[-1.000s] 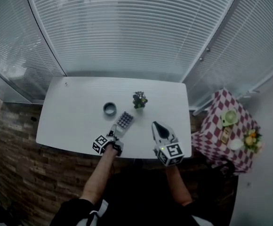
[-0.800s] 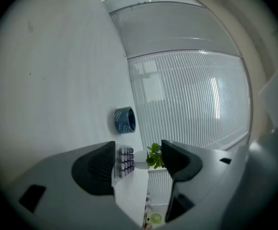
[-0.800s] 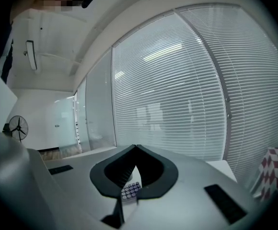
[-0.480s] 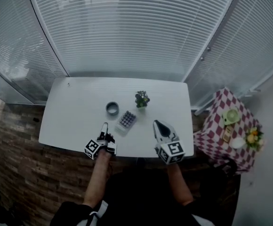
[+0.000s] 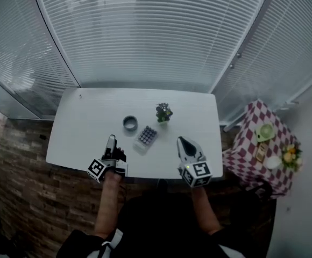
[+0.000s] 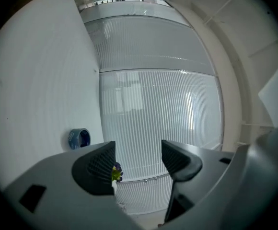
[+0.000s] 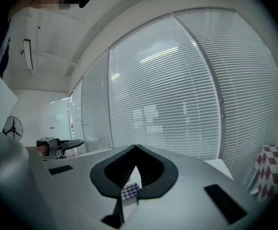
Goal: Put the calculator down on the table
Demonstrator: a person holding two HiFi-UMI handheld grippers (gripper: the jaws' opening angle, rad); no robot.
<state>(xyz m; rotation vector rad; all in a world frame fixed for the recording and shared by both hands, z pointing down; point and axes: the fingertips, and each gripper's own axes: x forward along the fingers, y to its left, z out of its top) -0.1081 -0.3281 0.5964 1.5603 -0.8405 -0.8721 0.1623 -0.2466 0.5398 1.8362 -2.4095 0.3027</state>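
The calculator (image 5: 147, 137) lies flat on the white table (image 5: 80, 128), a pale slab with rows of dark keys, free of both grippers. My left gripper (image 5: 111, 141) hovers to its left near the table's front edge, open, with nothing between its jaws (image 6: 138, 152). My right gripper (image 5: 182, 141) is to the calculator's right, shut and empty, its tips meeting (image 7: 135, 147). In the right gripper view the calculator (image 7: 129, 191) shows through the gap under the closed jaws, and the left gripper (image 7: 62, 145) appears at the far left.
A blue-grey tape roll (image 5: 129, 123) and a small potted plant (image 5: 163, 112) stand just behind the calculator; both also show in the left gripper view, the roll (image 6: 79, 138) and the plant (image 6: 116, 172). A checkered side table (image 5: 258, 144) with dishes stands at the right. Blinds cover the windows behind.
The left gripper let go of the calculator and drew back to the left, toward the front edge. The calculator stays flat on the table. The right gripper barely moved.
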